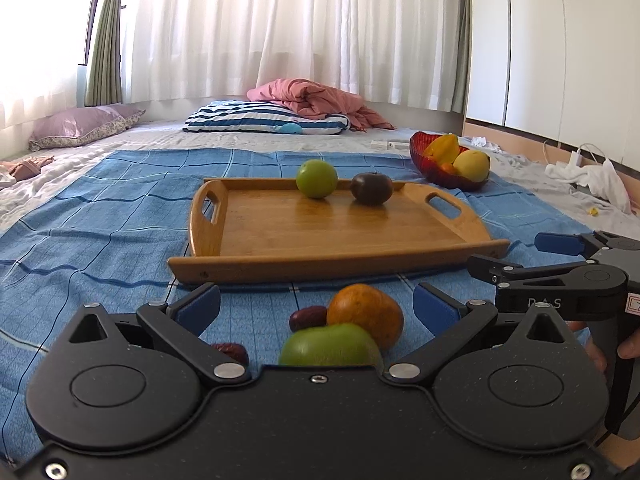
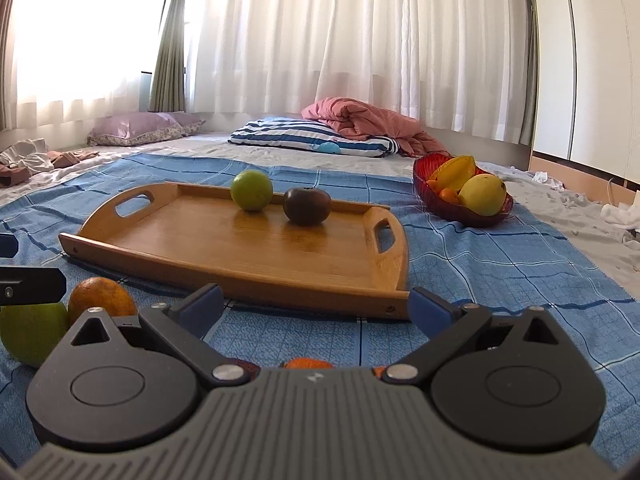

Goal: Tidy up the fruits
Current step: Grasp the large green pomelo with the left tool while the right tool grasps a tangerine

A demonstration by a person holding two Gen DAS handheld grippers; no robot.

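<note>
Left wrist view: the left gripper (image 1: 316,308) gapes wide, empty, around the orange (image 1: 365,315) and green fruit (image 1: 330,346) on the blue cloth (image 1: 100,232), short of the wooden tray (image 1: 340,266). Right gripper (image 2: 316,308) hangs wide too. Risk: closing pads catch both touching fruits, or one rolls away.

Home bedroom: pillows (image 1: 264,120), curtains (image 1: 280,28).

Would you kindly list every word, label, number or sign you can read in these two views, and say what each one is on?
"D A S": faint raised letters on the body of the right gripper, seen from the left wrist camera; the first letter is only partly legible.
Red-bordered sticker on that gripper: cut off at the frame edge, unreadable.
Small pale logo mark on the right gripper's grey body: a symbol, no letters.
</note>
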